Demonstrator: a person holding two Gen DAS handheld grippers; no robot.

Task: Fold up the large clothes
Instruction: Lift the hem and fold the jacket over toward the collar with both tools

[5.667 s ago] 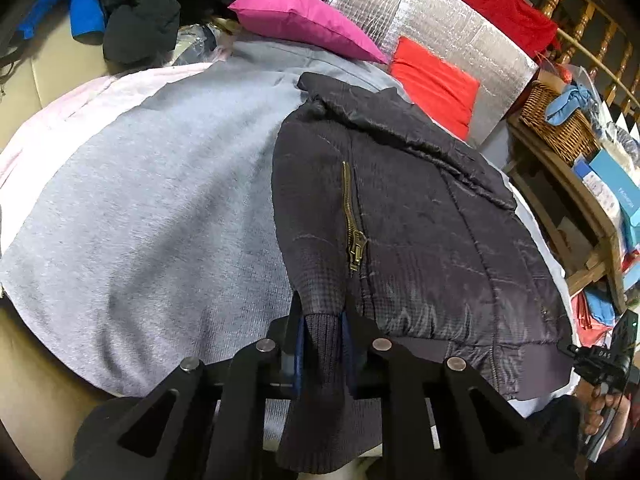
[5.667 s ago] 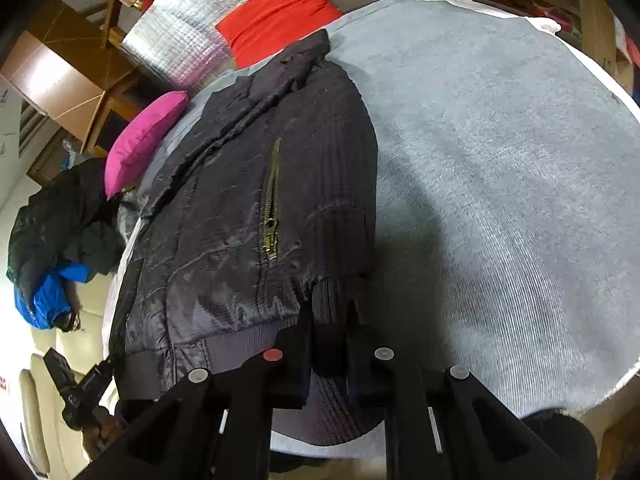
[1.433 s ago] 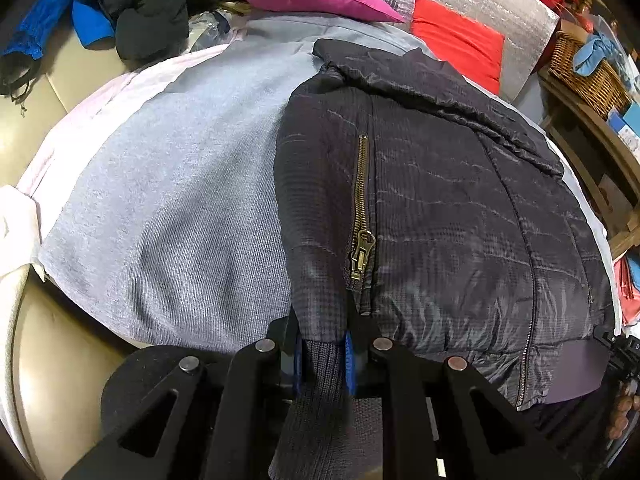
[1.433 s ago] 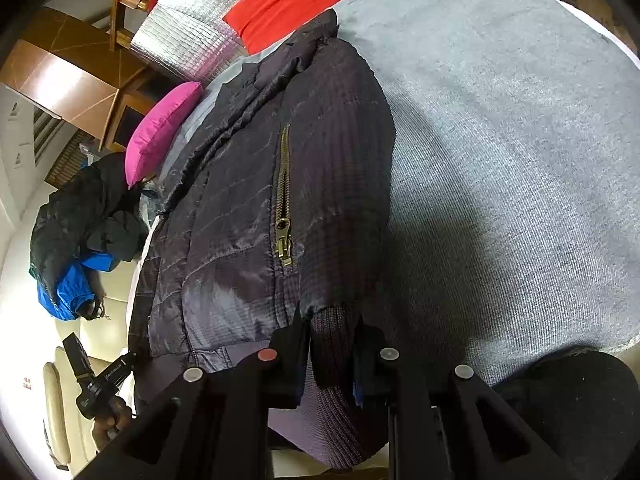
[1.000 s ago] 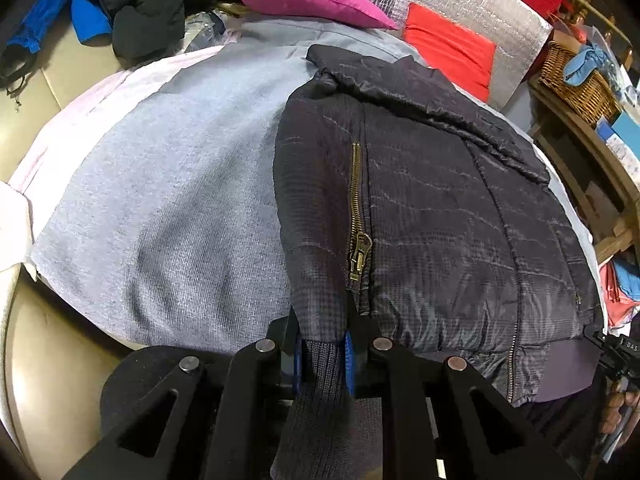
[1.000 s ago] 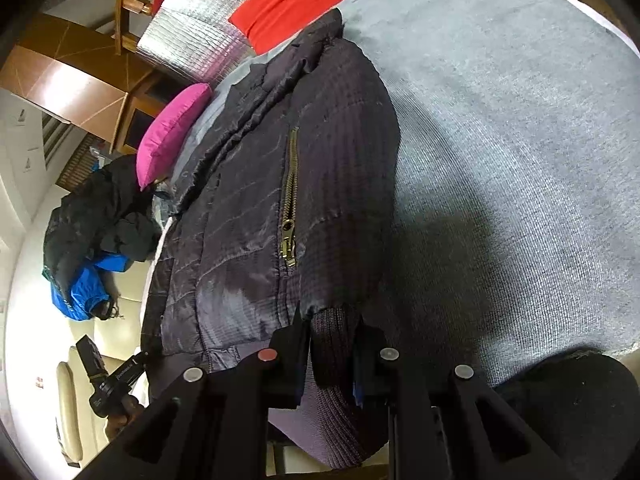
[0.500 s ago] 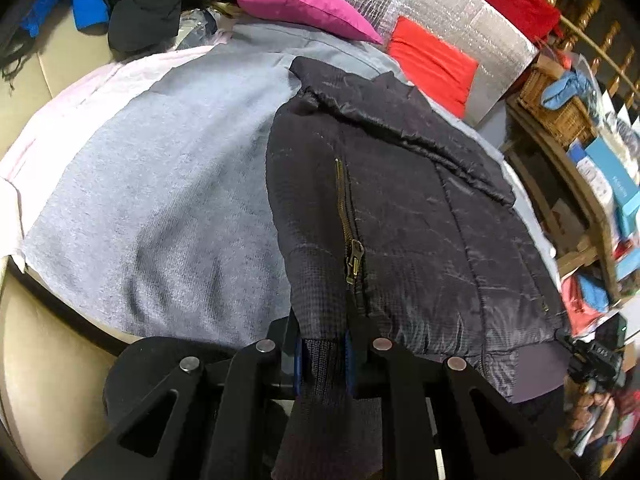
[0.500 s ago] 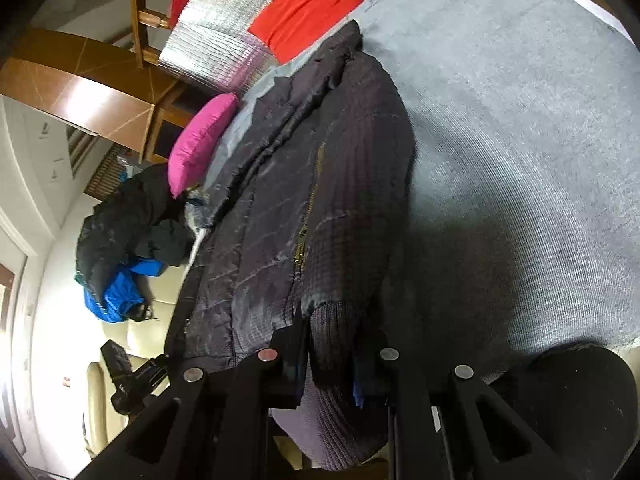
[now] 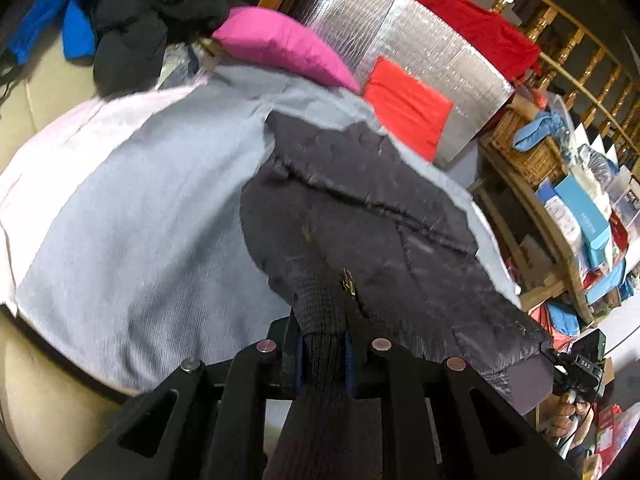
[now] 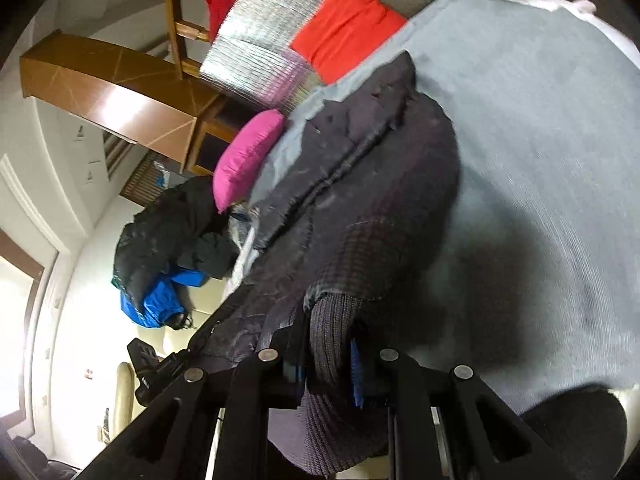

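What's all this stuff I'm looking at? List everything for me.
Jacket: one, black, on the grey blanket, knit cuffs lifted.
Grey blanket: one, over the bed.
Pink pillow: one, at the bed's far end.
Red cushion: one, against the silver panel.
Dark clothes pile: black and blue, far left.
Wicker basket: one, on the right-hand shelf.
Left gripper: black, shut on a cuff.
Right gripper: black, shut on the other cuff.

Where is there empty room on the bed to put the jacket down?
The grey blanket lies bare beside the jacket, out to the pink pillow. The shelf side is crowded with boxes and baskets.
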